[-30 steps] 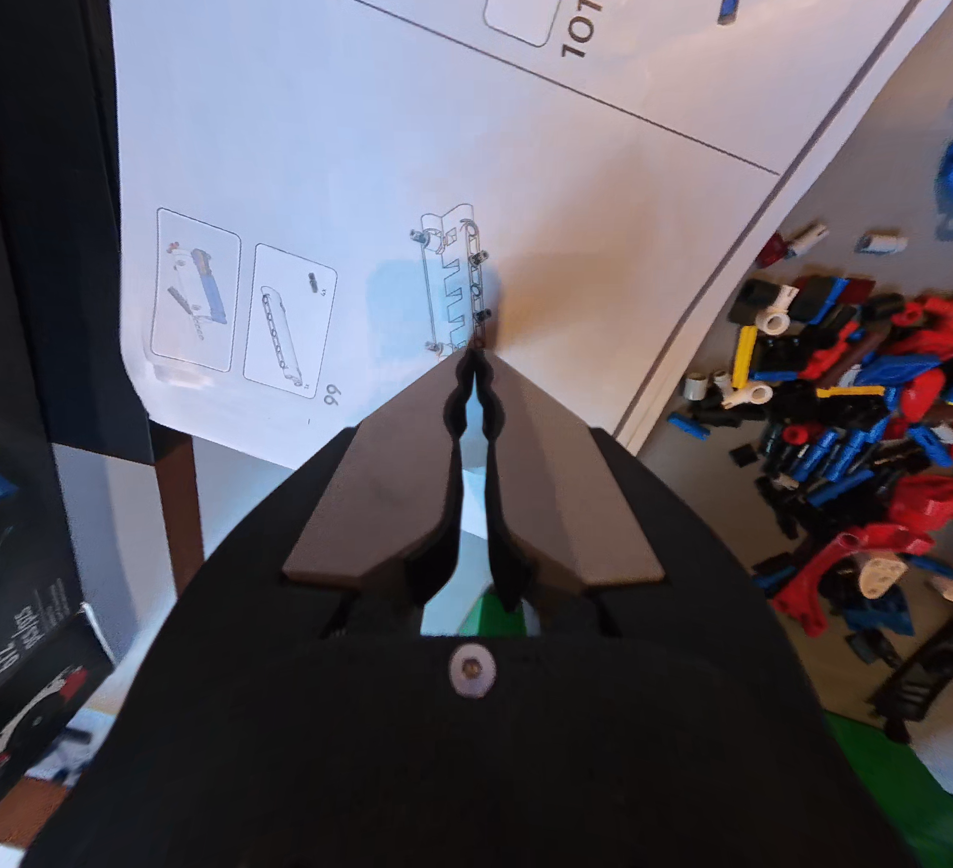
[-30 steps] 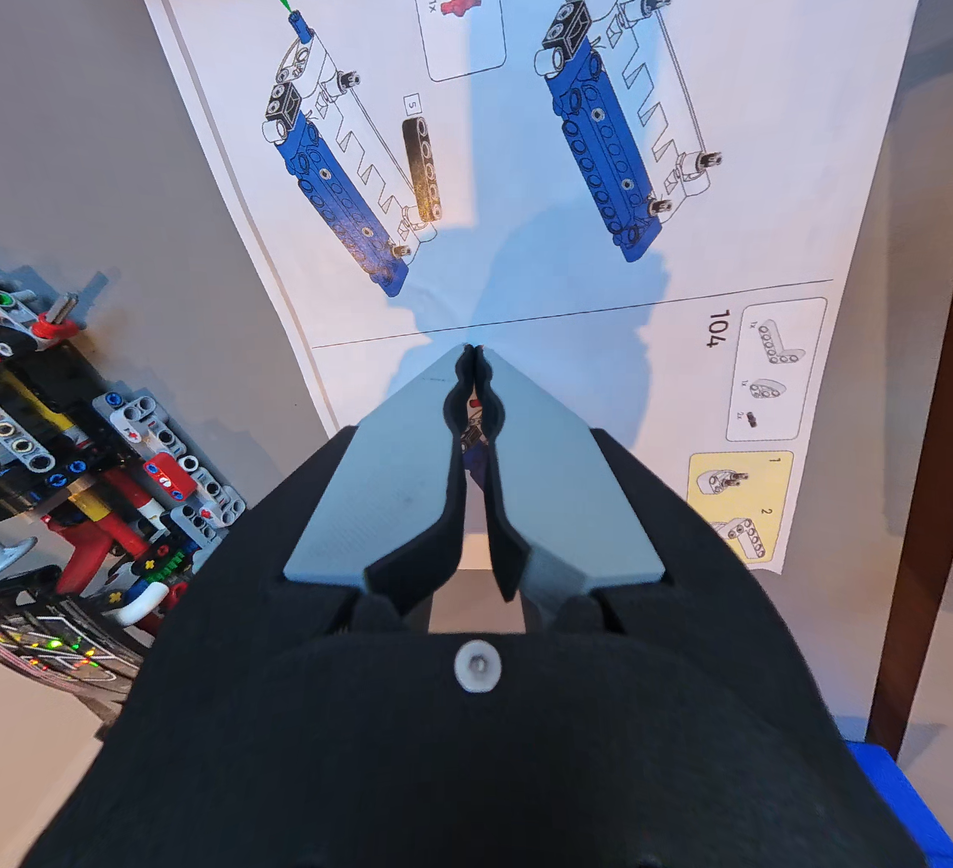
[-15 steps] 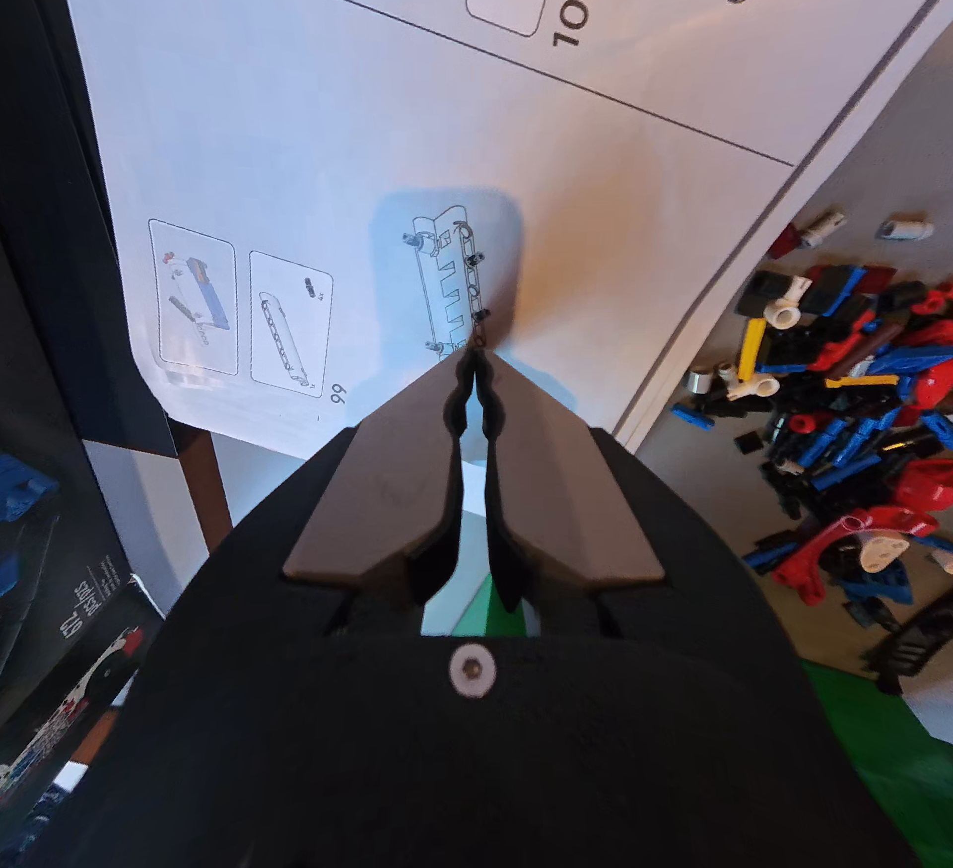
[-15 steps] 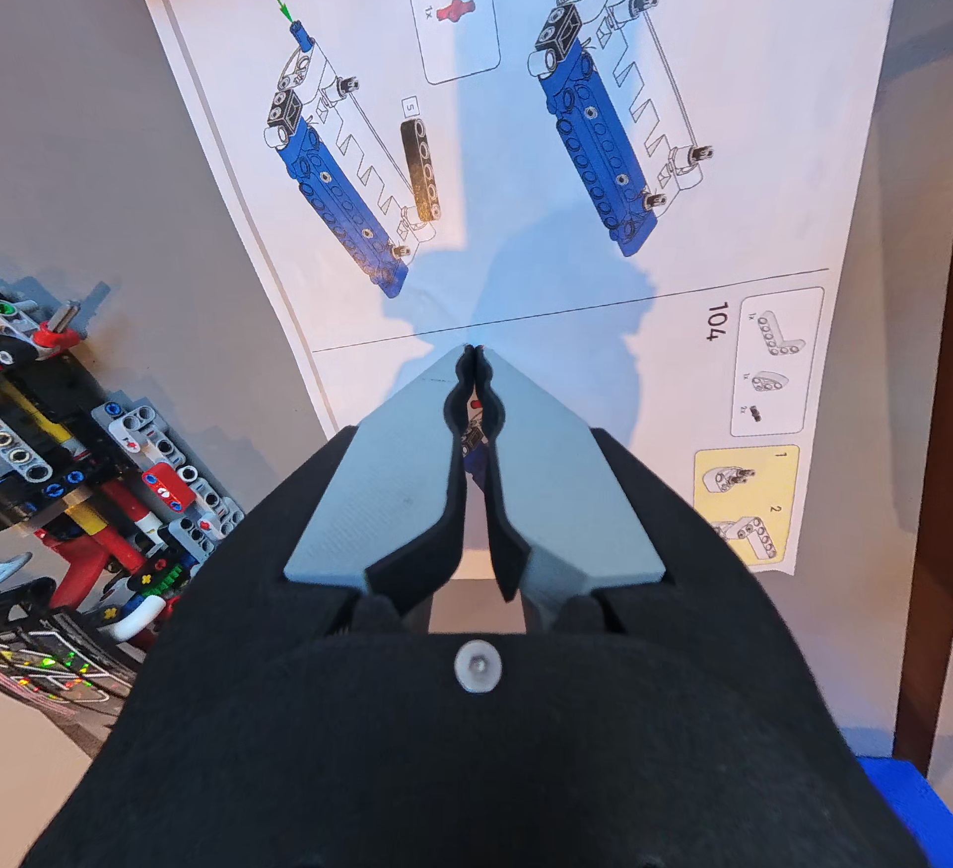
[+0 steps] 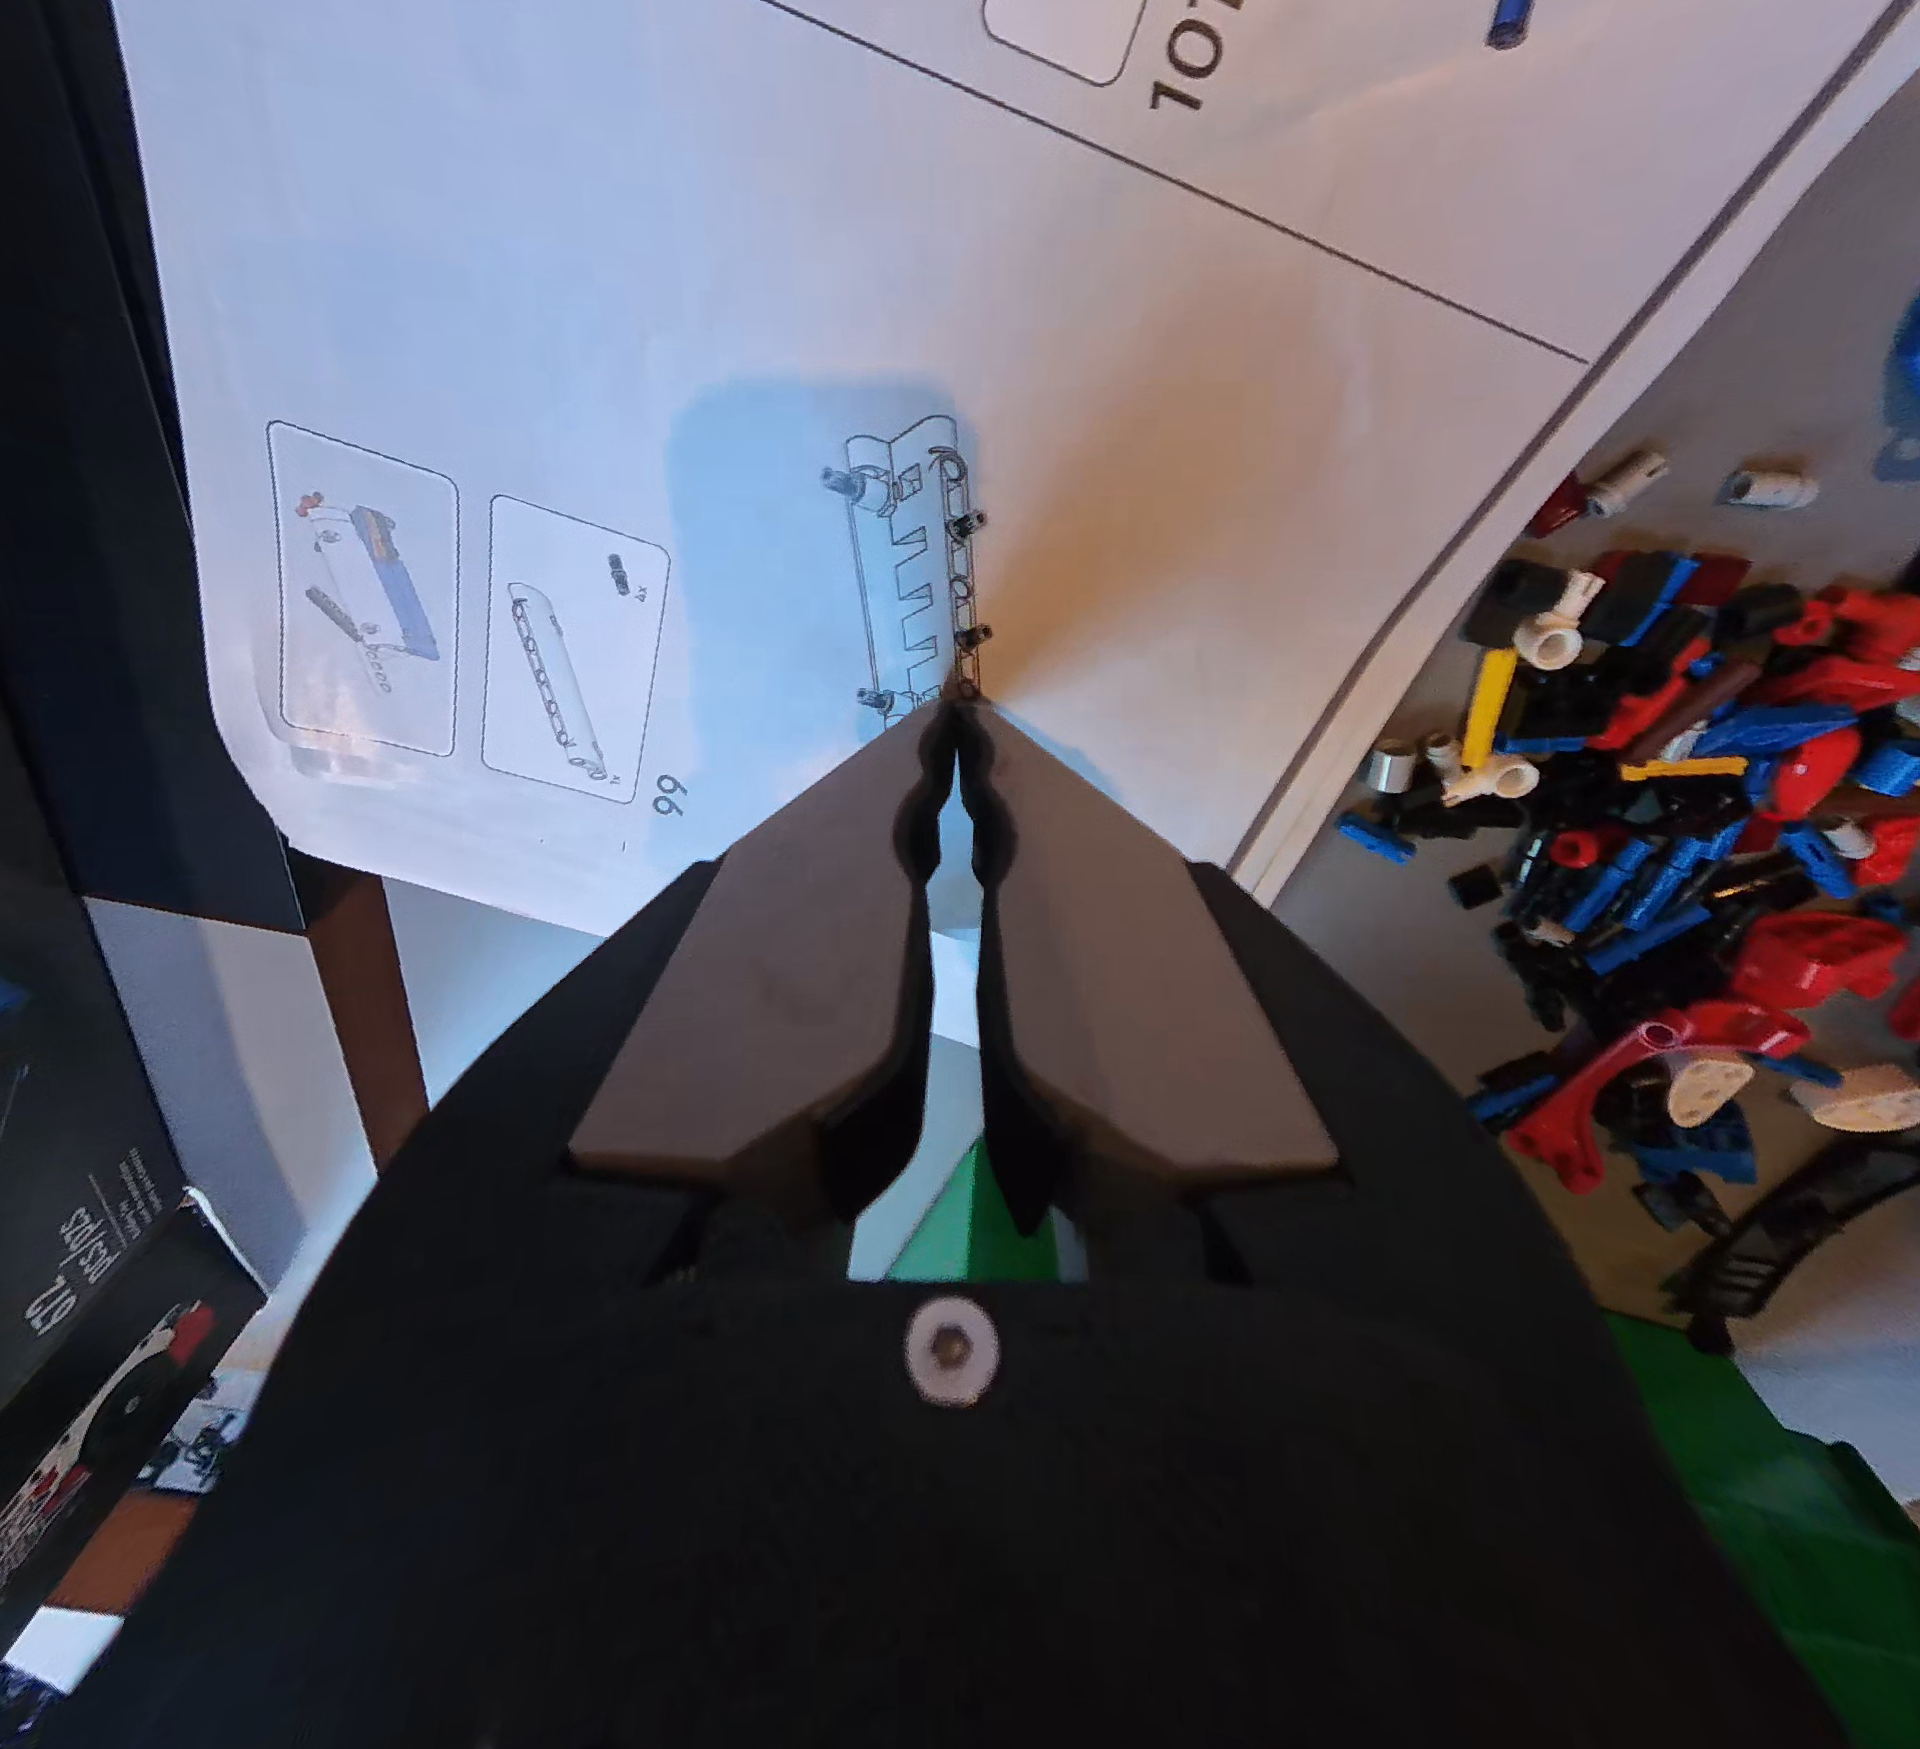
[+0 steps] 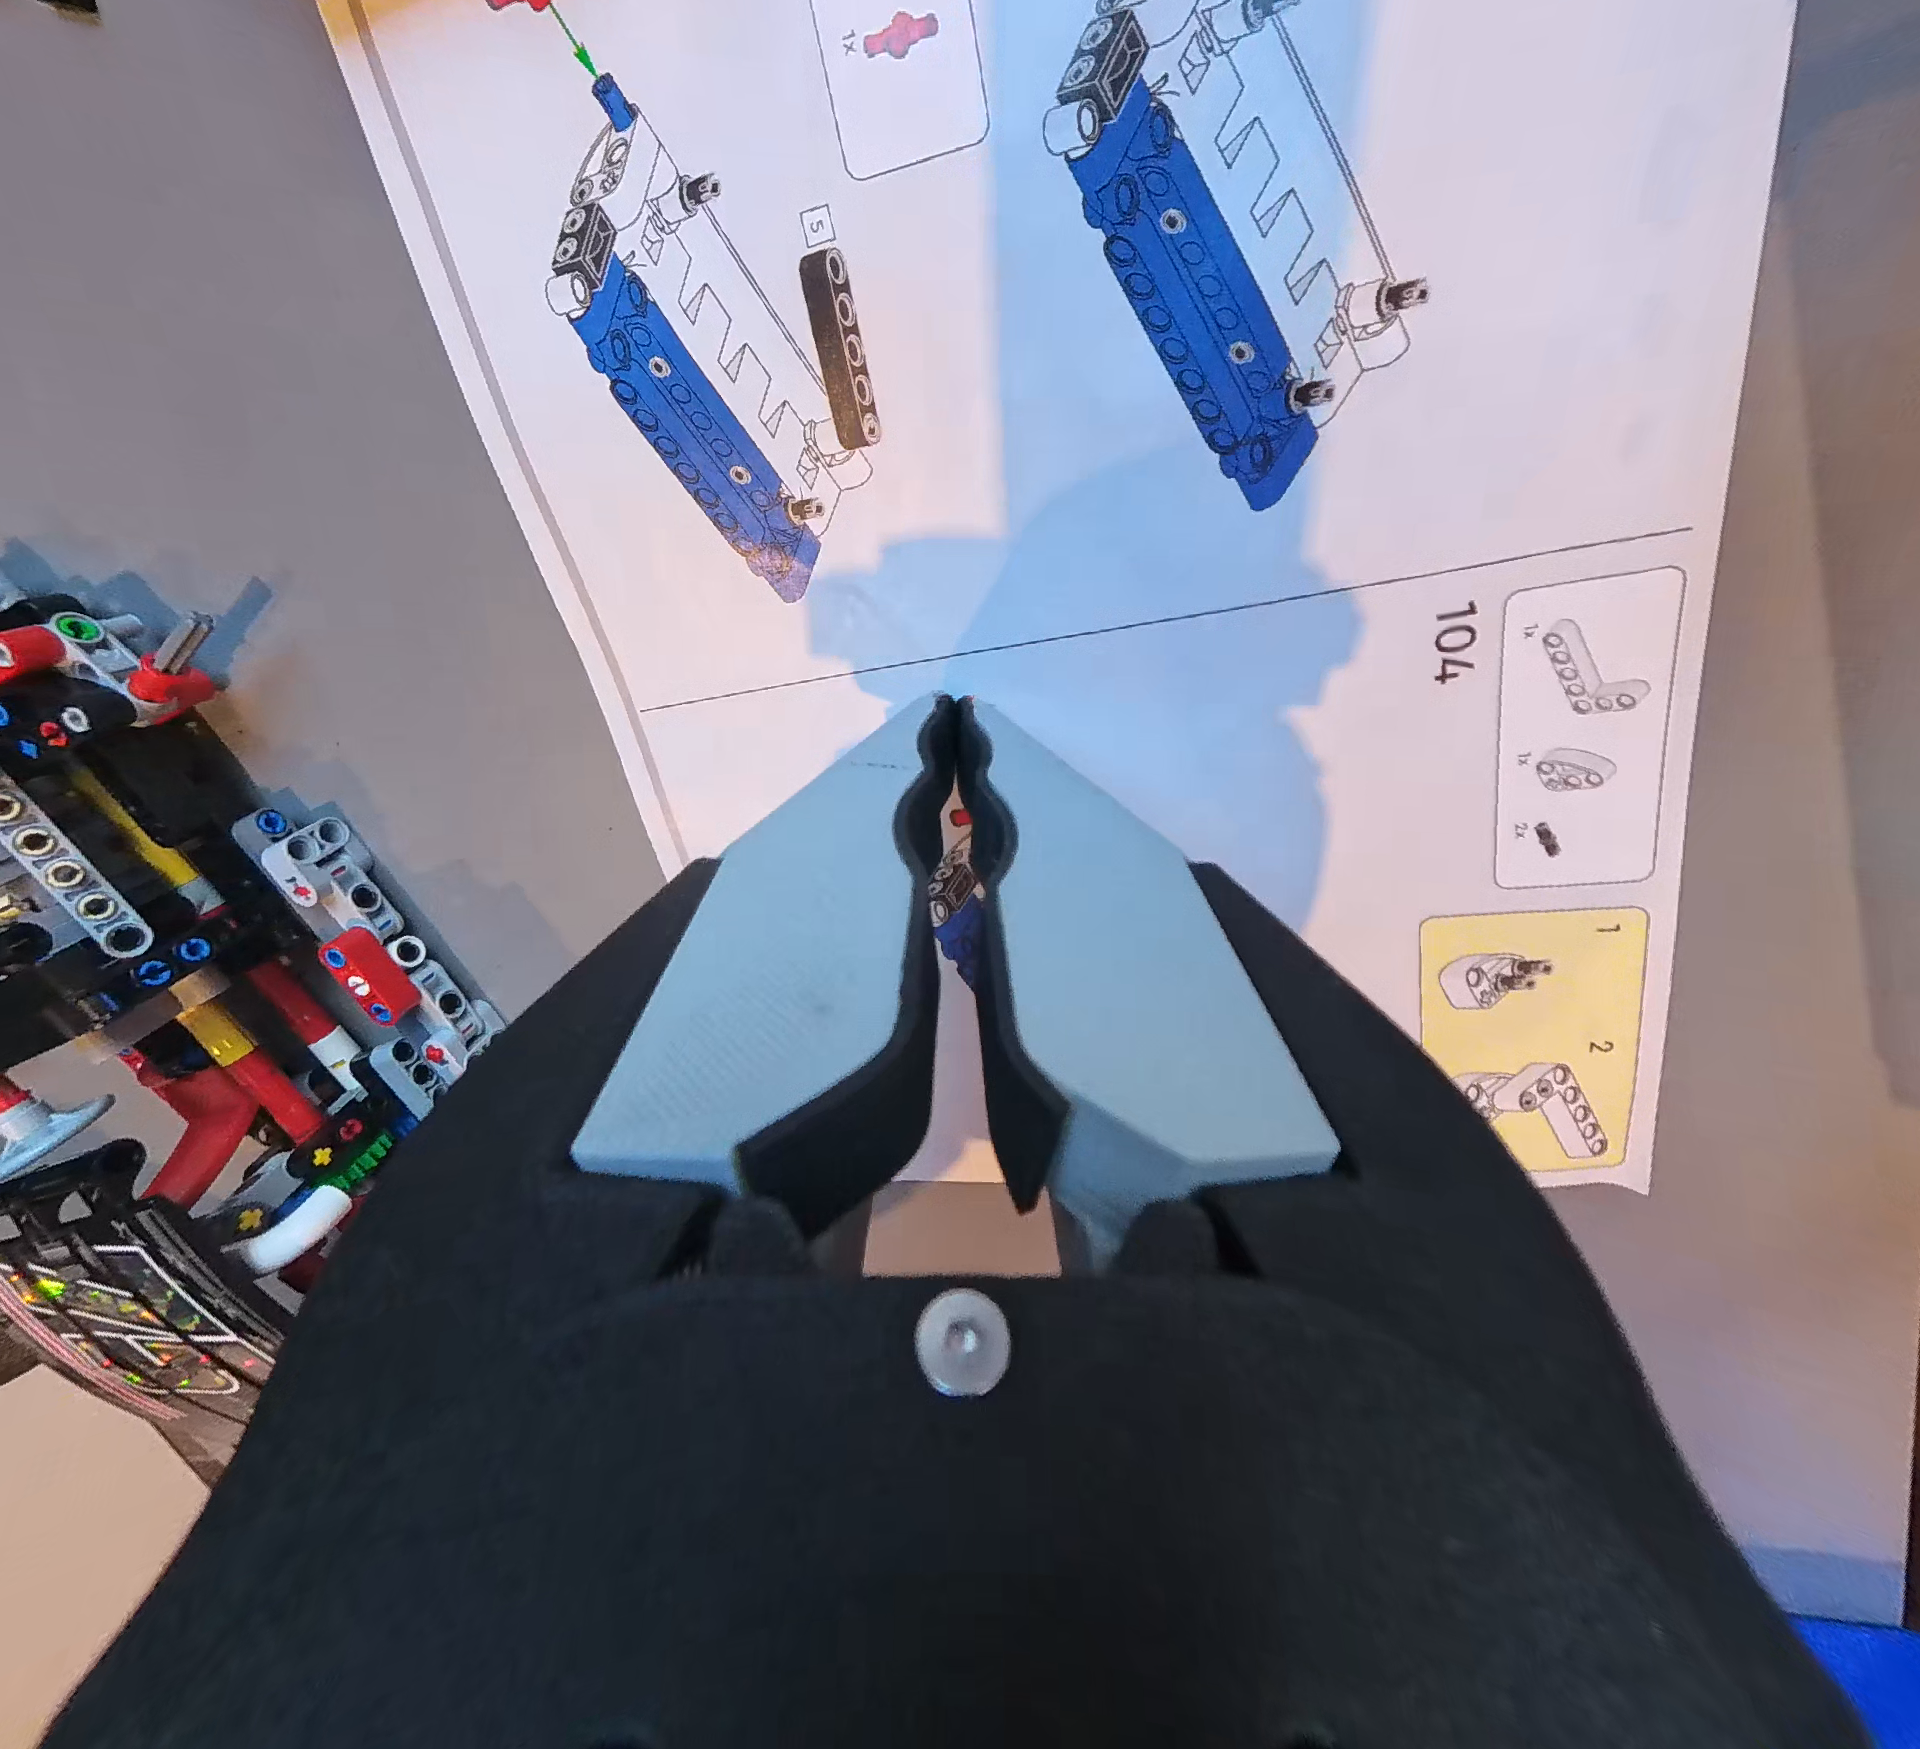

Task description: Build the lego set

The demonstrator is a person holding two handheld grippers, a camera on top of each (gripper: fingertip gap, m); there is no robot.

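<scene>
Grey tabletop (image 6: pixel 312 328) carries an open instruction booklet (image 5: pixel 727 224) that fills most of both views, its pages printed with step diagrams of a blue and white beam assembly.

Left view: loose lego pieces (image 5: pixel 1704 795) lie in a heap at right, just beside the booklet's right edge, mostly red, blue and black with a few white and yellow bits. Left gripper (image 5: pixel 954 712) has grey-brown fingers (image 5: pixel 790 972) pressed together at the tips, nothing between them, pointing over the near part of the page by a line drawing of a toothed part. Green surface (image 5: pixel 1818 1491) shows near right, below the heap. Dark printed box (image 5: pixel 94 1304) sits near left, off the table edge; a brown wooden strip (image 5: pixel 364 993) runs beside it.

Right view: partly built lego model (image 6: pixel 177 951) stands at left, well apart from the booklet's left edge, with grey holed beams, black frame, red and yellow parts. Right gripper (image 6: pixel 954 702) has pale blue fingers (image 6: pixel 800 972) closed tip to tip, empty, over the page's dividing line. Blue object (image 6: pixel 1860 1678) peeks in at the near right corner; cannot tell what it is.
</scene>
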